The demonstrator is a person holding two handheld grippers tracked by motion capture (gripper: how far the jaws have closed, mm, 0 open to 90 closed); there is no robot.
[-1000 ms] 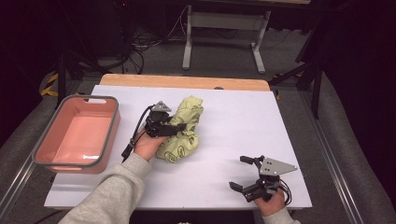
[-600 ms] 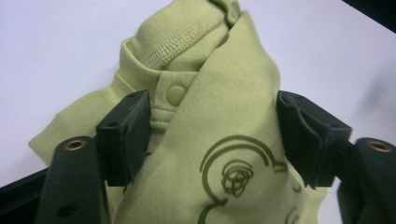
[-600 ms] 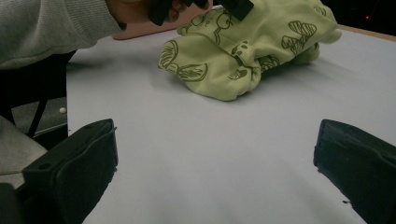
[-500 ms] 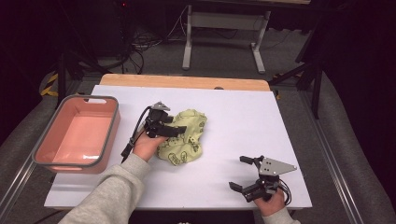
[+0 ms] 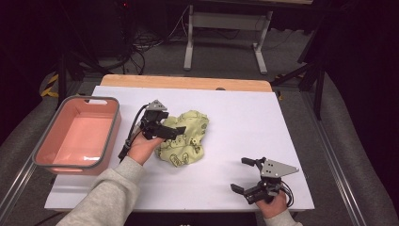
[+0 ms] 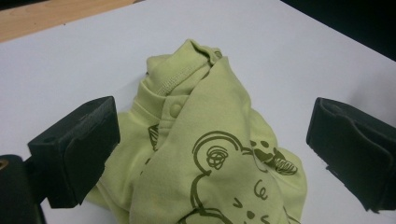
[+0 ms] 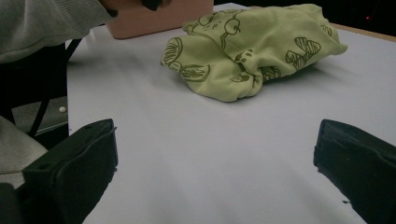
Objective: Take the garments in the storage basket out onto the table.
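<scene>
A crumpled light green baby garment (image 5: 188, 139) with dark green animal prints lies in a heap left of the middle of the white table. My left gripper (image 5: 175, 131) hovers over its near-left part, coming in from the left. In the left gripper view this gripper (image 6: 215, 116) is open, its jaws wide apart on either side of the garment (image 6: 210, 154), whose snap collar points away. My right gripper (image 5: 241, 175) rests near the front right edge, open and holding nothing. In the right gripper view it (image 7: 219, 140) faces the garment (image 7: 252, 46) across bare table.
A pink bin (image 5: 112, 127) with a grey rim stands at the table's left edge, with nothing in it; it also appears behind the garment in the right gripper view (image 7: 159, 18). A wooden strip (image 5: 188, 82) runs along the far edge. A grey sleeve (image 5: 108, 197) enters from the front left.
The garment's far part, which stretched up and away a second ago, has dropped into a rounder, more compact heap. The left gripper stayed nearly in place. The right gripper has not moved.
</scene>
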